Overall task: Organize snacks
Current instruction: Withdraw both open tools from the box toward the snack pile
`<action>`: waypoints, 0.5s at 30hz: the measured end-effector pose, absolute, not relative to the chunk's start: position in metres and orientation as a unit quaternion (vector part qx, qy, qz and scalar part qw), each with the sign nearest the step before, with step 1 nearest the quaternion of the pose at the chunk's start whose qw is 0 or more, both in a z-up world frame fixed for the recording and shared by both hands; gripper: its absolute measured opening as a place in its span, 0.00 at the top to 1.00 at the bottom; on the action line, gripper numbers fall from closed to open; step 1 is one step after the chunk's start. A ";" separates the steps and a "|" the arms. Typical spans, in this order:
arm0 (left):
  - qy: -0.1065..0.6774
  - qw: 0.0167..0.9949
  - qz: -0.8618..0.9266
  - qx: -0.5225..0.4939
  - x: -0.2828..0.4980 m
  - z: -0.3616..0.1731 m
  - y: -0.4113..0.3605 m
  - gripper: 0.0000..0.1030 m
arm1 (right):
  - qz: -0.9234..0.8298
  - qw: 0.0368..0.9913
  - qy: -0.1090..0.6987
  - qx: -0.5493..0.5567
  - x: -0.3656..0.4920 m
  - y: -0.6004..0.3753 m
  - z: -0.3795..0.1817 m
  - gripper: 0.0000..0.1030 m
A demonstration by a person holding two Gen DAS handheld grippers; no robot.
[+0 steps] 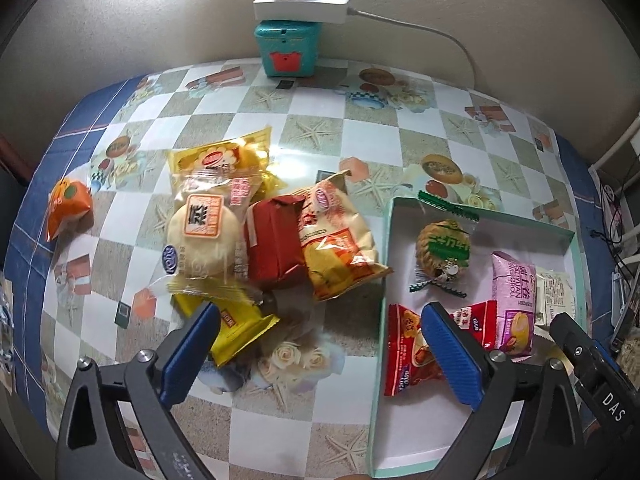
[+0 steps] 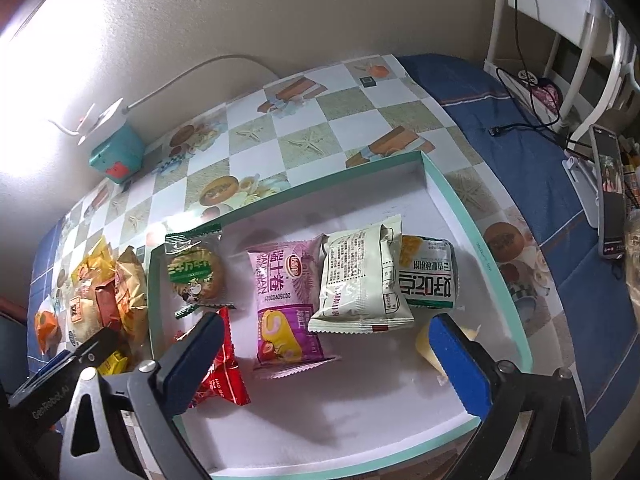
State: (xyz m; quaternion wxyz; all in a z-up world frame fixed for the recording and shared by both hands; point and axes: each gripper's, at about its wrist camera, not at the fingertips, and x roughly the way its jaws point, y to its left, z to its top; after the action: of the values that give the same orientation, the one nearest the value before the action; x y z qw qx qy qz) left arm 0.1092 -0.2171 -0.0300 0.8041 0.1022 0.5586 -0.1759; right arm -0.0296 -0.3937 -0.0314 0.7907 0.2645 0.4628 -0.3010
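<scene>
Cardboard box [image 2: 444, 184], mint-rimmed and white inside, lies flat on the checked bench [image 1: 320, 120], likely as the collecting tray: it holds 1 round green-wrapped biscuit [image 2: 196, 272], 1 pink roll pack [image 2: 280, 300], 1 cream pack [image 2: 360, 280], 1 green-and-white pack [image 2: 428, 272], 1 red packet [image 2: 224, 376] and 1 pale item by the right finger. Loose snack pile [image 1: 260, 232] lies just beside it; 1 orange packet [image 1: 66, 208] sits apart. Left gripper [image 1: 320, 356] and right gripper [image 2: 328, 364]: fingers spread wide, holding nothing.

Both tools [image 1: 316, 354] [image 2: 324, 360] wide open, empty
</scene>
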 end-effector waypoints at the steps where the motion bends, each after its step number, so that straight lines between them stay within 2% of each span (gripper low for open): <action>1: 0.559 0.805 -0.174 0.098 0.111 -0.029 -0.215 0.03 | -0.302 0.791 0.463 0.262 -0.029 -0.393 -0.031 0.00; 15: 0.563 0.804 -0.175 0.076 0.126 -0.020 -0.194 0.03 | -0.309 0.796 0.463 0.237 -0.021 -0.383 -0.019 0.00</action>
State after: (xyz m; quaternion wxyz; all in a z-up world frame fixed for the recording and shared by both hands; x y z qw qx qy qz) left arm 0.1260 -0.1939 -0.0200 0.8040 0.0759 0.5631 -0.1753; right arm -0.0211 -0.3826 -0.0187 0.7959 0.2372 0.4632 -0.3094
